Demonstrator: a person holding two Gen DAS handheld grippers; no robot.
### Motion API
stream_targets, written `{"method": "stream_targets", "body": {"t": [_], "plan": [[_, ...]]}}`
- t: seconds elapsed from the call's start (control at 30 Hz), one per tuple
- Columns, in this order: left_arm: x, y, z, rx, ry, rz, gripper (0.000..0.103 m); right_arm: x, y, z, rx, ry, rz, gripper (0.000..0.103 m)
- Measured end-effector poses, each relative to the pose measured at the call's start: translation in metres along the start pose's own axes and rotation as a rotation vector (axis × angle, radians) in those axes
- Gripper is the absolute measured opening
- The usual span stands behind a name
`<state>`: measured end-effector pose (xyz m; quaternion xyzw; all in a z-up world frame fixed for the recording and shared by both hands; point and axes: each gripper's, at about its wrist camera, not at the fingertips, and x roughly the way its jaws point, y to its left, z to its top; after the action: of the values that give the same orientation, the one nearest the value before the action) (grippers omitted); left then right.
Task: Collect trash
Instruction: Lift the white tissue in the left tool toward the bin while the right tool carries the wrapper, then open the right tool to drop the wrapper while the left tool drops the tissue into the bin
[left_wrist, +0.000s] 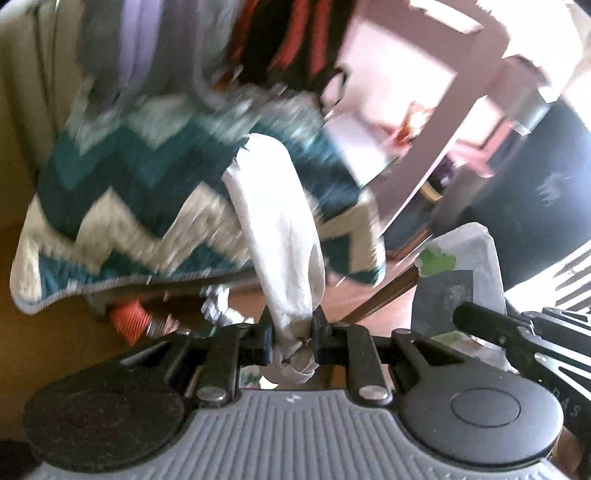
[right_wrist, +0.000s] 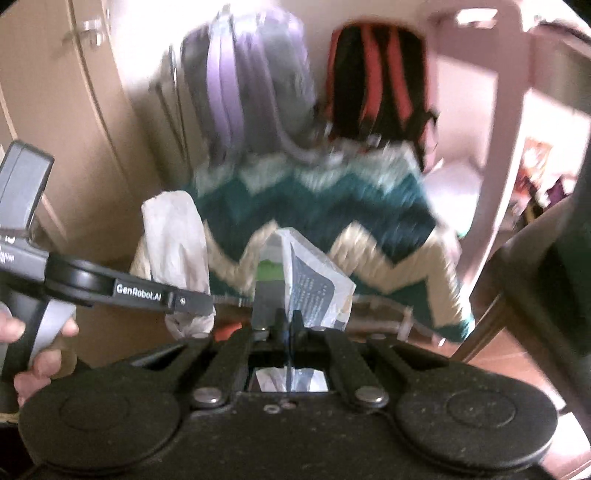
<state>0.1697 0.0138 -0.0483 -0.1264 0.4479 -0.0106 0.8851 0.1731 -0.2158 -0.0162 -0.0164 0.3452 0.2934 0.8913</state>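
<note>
Both views are smeared with blur. In the left wrist view the left gripper (left_wrist: 291, 338) has its jaws drawn in narrow and clamped on a crumpled white bag (left_wrist: 280, 236), which bunches into a knot right between the jaws at lower centre and balloons up toward the middle of the frame. Behind it, filling the left and centre, hangs a chevron blanket (left_wrist: 122, 192) in teal, white and cream. At the right edge the right gripper (left_wrist: 480, 317) pokes in as a dark finger, with a printed plastic wrapper (left_wrist: 461, 266) rising above it, green patch and dark text block showing. Over in the right wrist view, the right gripper (right_wrist: 286, 325) has its jaws pressed fully together on that same printed plastic wrapper (right_wrist: 314, 280), which fans up and to the right from the jaws at centre. At the left of that frame the left gripper (right_wrist: 192, 304) reaches in, gripped by a hand (right_wrist: 40, 354) at the lower left edge, and the crumpled white bag (right_wrist: 173, 251) stands above its tip and droops just below it. The chevron blanket (right_wrist: 369, 221) spreads across the middle behind both items; above it, at the top, hang a grey and lilac backpack (right_wrist: 243, 81) and a black and red backpack (right_wrist: 380, 81).
</note>
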Motion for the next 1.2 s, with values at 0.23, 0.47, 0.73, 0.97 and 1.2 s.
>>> {"method": "stream_targets", "body": {"t": [0.23, 0.47, 0.73, 0.97, 1.2], "plan": [[-0.052, -0.07, 0.048, 0.105, -0.142, -0.097, 0.019, -0.084, -0.028, 0.04, 0.008, -0.211, -0.077, 0.0], [-0.085, -0.16, 0.103, 0.239, -0.236, -0.224, 0.019, -0.158, -0.073, 0.087, -0.004, -0.375, -0.192, 0.0], [-0.098, -0.269, 0.148, 0.359, -0.289, -0.324, 0.019, -0.212, -0.137, 0.118, 0.05, -0.466, -0.354, 0.0], [-0.074, -0.349, 0.174, 0.425, -0.273, -0.377, 0.019, -0.223, -0.201, 0.131, 0.132, -0.479, -0.461, 0.0], [-0.021, -0.409, 0.185, 0.452, -0.196, -0.356, 0.019, -0.21, -0.261, 0.129, 0.229, -0.44, -0.505, 0.0]]}}
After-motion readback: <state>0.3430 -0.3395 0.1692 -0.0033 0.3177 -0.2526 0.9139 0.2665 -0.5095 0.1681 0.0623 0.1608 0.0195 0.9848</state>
